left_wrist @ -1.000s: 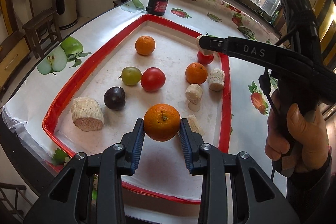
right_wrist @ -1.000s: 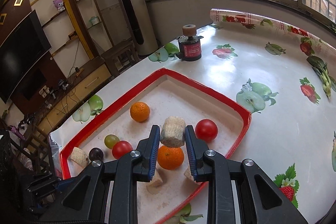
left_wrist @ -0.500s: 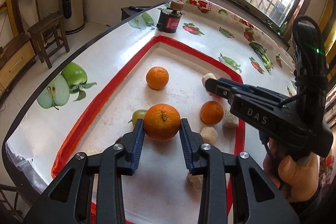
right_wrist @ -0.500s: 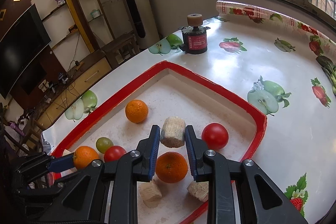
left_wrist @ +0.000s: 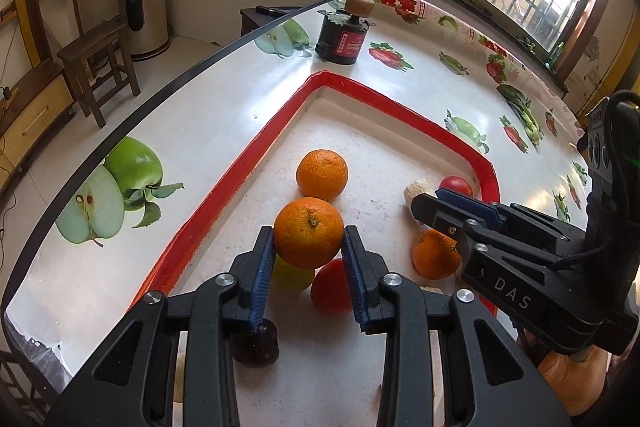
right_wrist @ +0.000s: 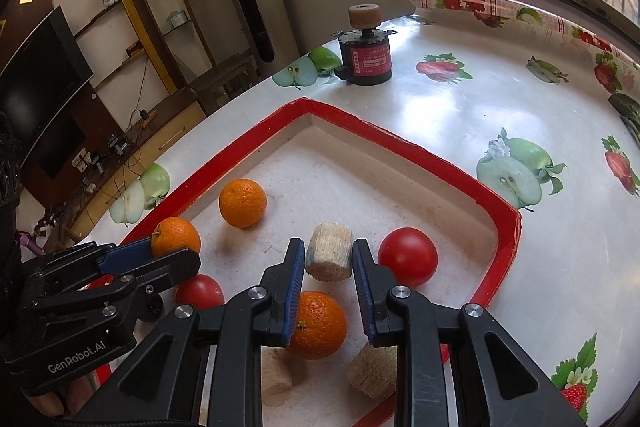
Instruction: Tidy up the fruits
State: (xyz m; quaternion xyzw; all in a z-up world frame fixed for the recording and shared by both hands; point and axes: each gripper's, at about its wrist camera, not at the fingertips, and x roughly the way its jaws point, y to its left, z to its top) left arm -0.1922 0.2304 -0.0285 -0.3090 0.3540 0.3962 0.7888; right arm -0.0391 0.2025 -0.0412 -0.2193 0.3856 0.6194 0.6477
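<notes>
My left gripper (left_wrist: 308,247) is shut on an orange (left_wrist: 308,233) and holds it above the red-rimmed tray (left_wrist: 240,171), just short of a second orange (left_wrist: 322,175). It also shows in the right wrist view (right_wrist: 160,251). My right gripper (right_wrist: 328,267) is shut on a pale corn-cob piece (right_wrist: 329,255), held above a third orange (right_wrist: 318,325) beside a red tomato (right_wrist: 407,257). A green fruit (left_wrist: 290,277), another tomato (left_wrist: 330,293) and a dark plum (left_wrist: 256,345) lie under my left fingers.
A black and red motor with a cork top (right_wrist: 366,57) stands on the fruit-print tablecloth beyond the tray. Two more cob pieces (right_wrist: 374,371) lie near the tray's near rim. A wooden stool (left_wrist: 98,67) stands past the table's left edge.
My left gripper has carried its orange forward over the tray toward the far orange. My right gripper, still holding the cob piece, has also moved forward a little.
</notes>
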